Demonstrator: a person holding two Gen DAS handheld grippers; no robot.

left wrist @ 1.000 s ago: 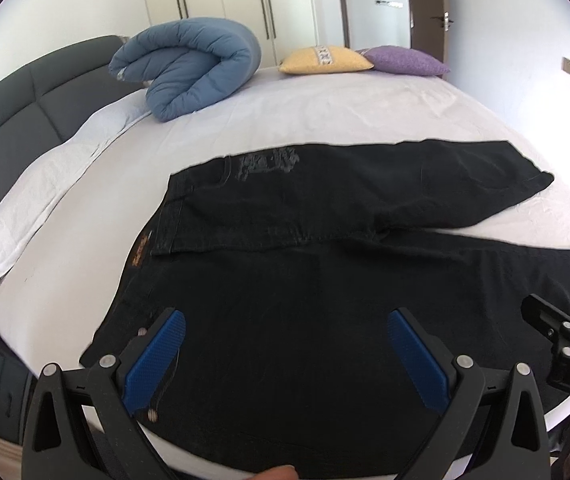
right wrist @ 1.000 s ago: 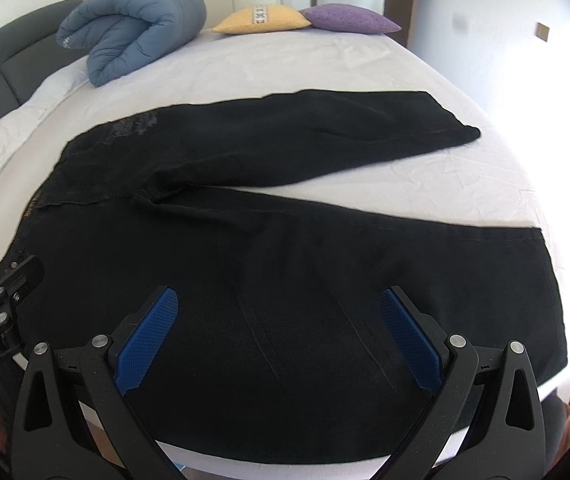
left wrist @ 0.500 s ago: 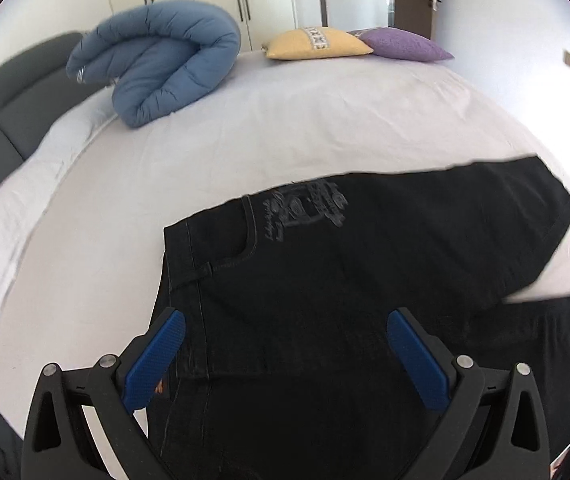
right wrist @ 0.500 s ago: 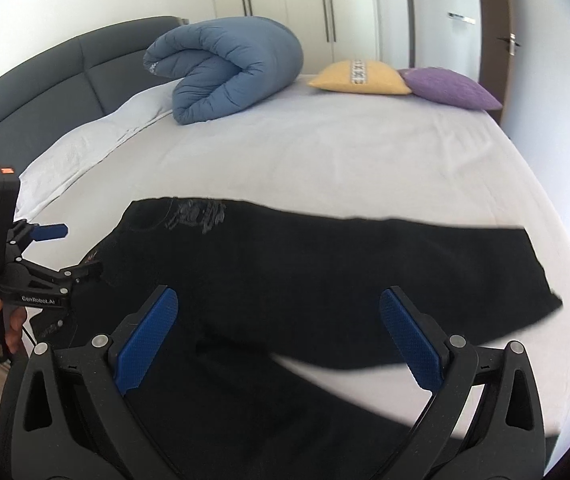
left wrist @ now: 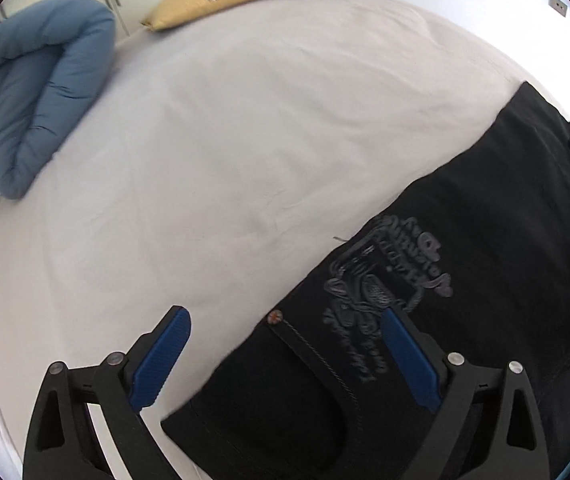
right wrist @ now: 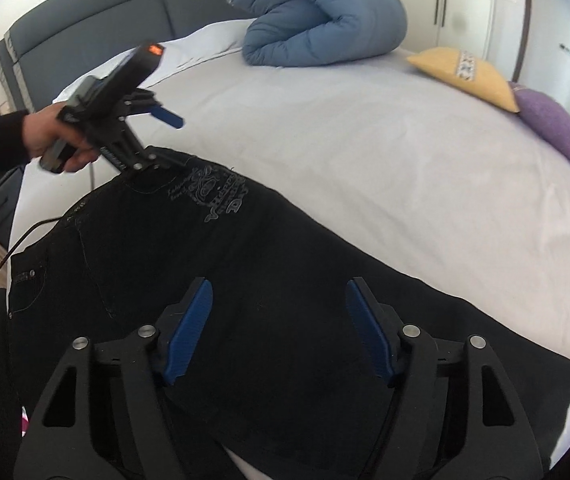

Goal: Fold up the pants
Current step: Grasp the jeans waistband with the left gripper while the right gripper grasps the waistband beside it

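Black pants (left wrist: 485, 248) lie spread flat on a white bed (left wrist: 245, 140), with a grey embroidered logo (left wrist: 389, 280) on the back pocket. My left gripper (left wrist: 285, 354) is open over the far waist corner of the pants, one finger over the sheet, one over the fabric. From the right wrist view the left gripper (right wrist: 165, 140) straddles that corner at the waistband. My right gripper (right wrist: 279, 328) is open and empty above the far pant leg (right wrist: 325, 272).
A rolled blue duvet (right wrist: 321, 16) lies at the head of the bed near a grey headboard (right wrist: 85, 32). A yellow pillow (right wrist: 465, 72) and a purple pillow (right wrist: 557, 128) sit at the far side. White wardrobes stand behind.
Both grippers have moved forward across the pants, from the near edge to the far leg and waist corner. Both stay open.
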